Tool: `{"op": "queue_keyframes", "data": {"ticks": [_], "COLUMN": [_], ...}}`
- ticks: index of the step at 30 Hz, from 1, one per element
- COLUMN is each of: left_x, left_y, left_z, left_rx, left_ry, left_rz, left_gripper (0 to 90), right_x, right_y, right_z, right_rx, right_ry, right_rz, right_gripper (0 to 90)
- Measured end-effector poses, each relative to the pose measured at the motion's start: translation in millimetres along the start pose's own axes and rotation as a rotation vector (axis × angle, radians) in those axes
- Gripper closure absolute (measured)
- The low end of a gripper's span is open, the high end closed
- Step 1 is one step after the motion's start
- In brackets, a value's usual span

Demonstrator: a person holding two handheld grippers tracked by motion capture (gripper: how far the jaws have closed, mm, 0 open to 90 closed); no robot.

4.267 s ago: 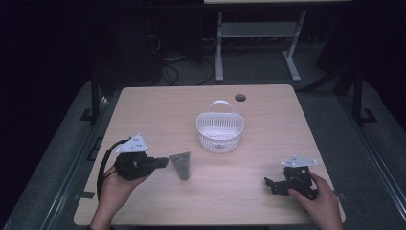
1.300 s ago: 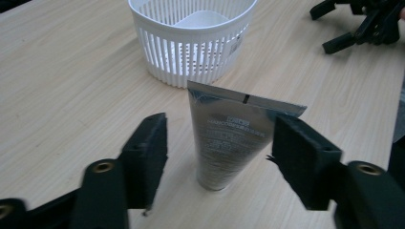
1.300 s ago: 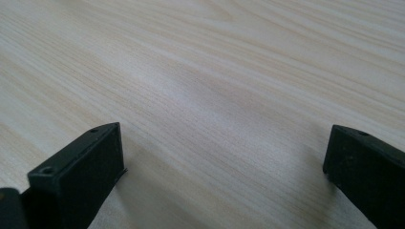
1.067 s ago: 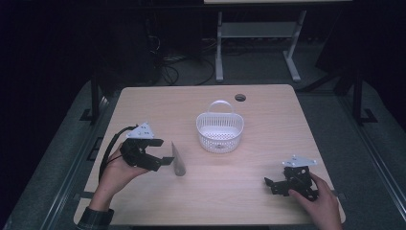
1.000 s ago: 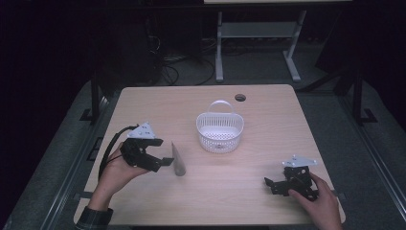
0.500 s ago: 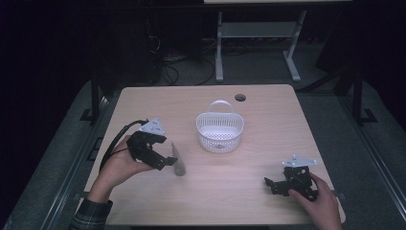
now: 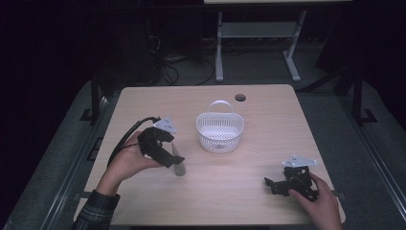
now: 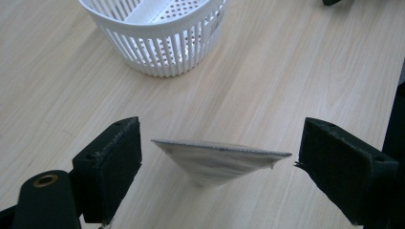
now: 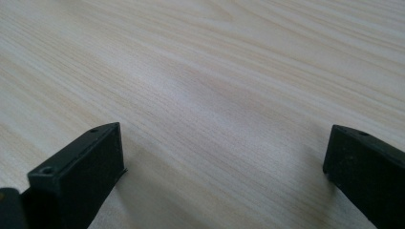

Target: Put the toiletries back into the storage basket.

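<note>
A flat silver-grey pouch (image 7: 179, 164) lies on the wooden table (image 7: 249, 201), left of centre. My left gripper (image 7: 171, 159) is tilted down over it and open. In the left gripper view the pouch (image 8: 219, 160) sits edge-on between the two pads (image 8: 114, 167), touching neither, with my left gripper (image 8: 222, 133) spread wide around it. A white slatted basket (image 7: 220, 139) with a handle stands just beyond, also seen in the left gripper view as the basket (image 8: 157, 43). My right gripper (image 7: 272, 185) rests open at the front right, and my right gripper (image 9: 224, 143) has bare tabletop between its jaws.
A round cable hole (image 7: 240, 97) sits near the table's far edge. A white metal stand (image 7: 220, 43) and cables are on the dark floor behind the table. The left gripper's cable (image 7: 125, 139) loops off toward the table's left edge.
My left gripper has moved right and forward and tipped down, so its open jaws now straddle the pouch. The right gripper has stayed still.
</note>
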State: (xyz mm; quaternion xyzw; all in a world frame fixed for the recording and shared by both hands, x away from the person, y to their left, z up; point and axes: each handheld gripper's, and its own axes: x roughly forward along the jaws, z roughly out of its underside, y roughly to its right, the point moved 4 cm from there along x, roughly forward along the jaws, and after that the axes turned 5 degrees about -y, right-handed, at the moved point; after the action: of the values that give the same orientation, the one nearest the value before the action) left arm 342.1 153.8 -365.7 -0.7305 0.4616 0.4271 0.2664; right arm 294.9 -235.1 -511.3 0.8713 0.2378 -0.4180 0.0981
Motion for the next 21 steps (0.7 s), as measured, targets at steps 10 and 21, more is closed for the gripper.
{"op": "queue_keyframes", "data": {"ticks": [10,21], "left_x": [14.6,19.6], "left_y": [-1.5,-2.1], "left_z": [-1.5,-0.6], "left_rx": [0.024,0.021], "left_ry": [-0.059,-0.078], "left_rz": [0.002,-0.01], "left_gripper": [14.1,25.2], "right_x": [0.1,0.1], "right_y": [0.0,0.0], "right_z": [0.0,0.0], "right_rx": [-0.001,0.001], "right_ry": [0.0,0.002], "right_rz": [0.0,0.001], "right_gripper": [0.0,0.0]}}
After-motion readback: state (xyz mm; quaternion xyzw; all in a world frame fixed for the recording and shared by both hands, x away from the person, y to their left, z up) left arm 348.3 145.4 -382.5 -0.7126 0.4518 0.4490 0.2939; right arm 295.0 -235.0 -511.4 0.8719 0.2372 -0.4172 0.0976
